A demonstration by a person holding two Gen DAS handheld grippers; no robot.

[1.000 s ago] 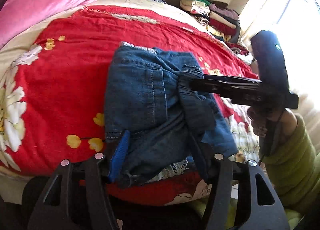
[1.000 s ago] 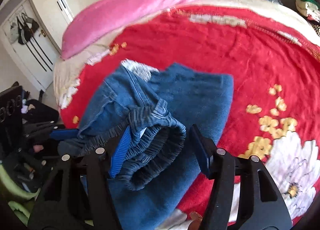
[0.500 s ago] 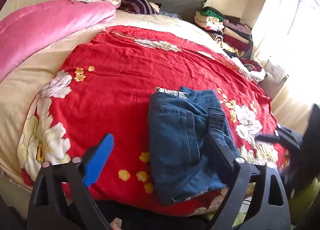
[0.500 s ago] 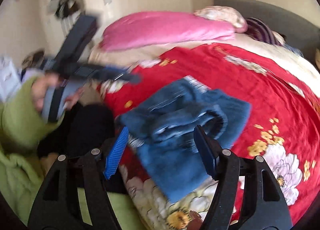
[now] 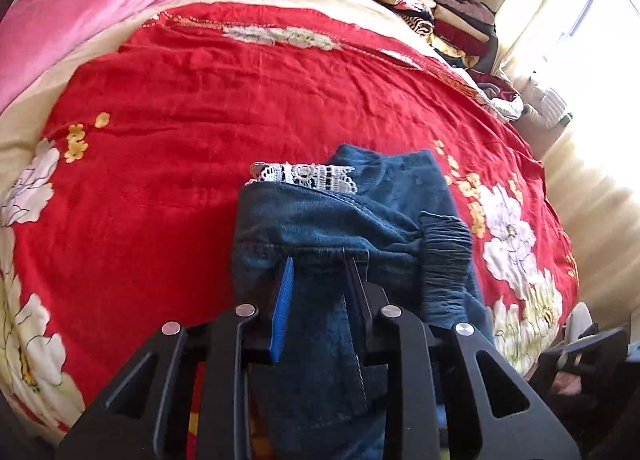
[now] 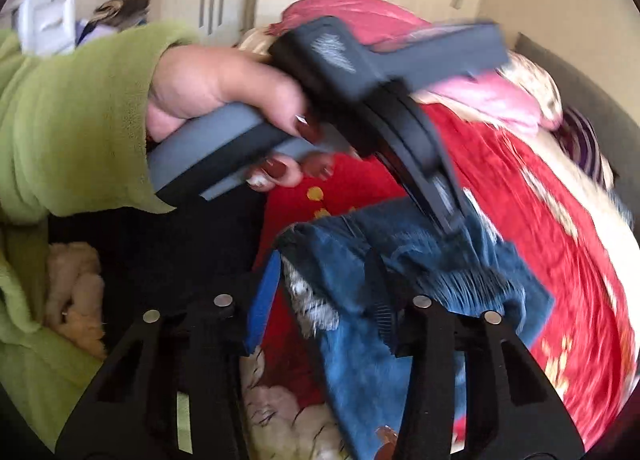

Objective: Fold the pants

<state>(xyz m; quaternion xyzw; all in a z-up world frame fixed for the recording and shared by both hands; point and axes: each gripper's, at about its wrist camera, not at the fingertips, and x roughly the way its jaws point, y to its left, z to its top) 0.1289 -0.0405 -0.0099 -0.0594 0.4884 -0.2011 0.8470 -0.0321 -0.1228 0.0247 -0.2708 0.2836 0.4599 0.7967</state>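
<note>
Pants sit pinched in left tool.

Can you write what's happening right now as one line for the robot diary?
step: regrip folded pants | left gripper: closing on denim edge | right gripper: closing around pants | bedspread: underneath

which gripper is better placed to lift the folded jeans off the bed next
Probably left. The left gripper has just been closing and sits centred over the folded jeans with denim between its jaws. The right gripper has also been closing on denim, but only at the lace-trimmed edge near the bedside.
</note>
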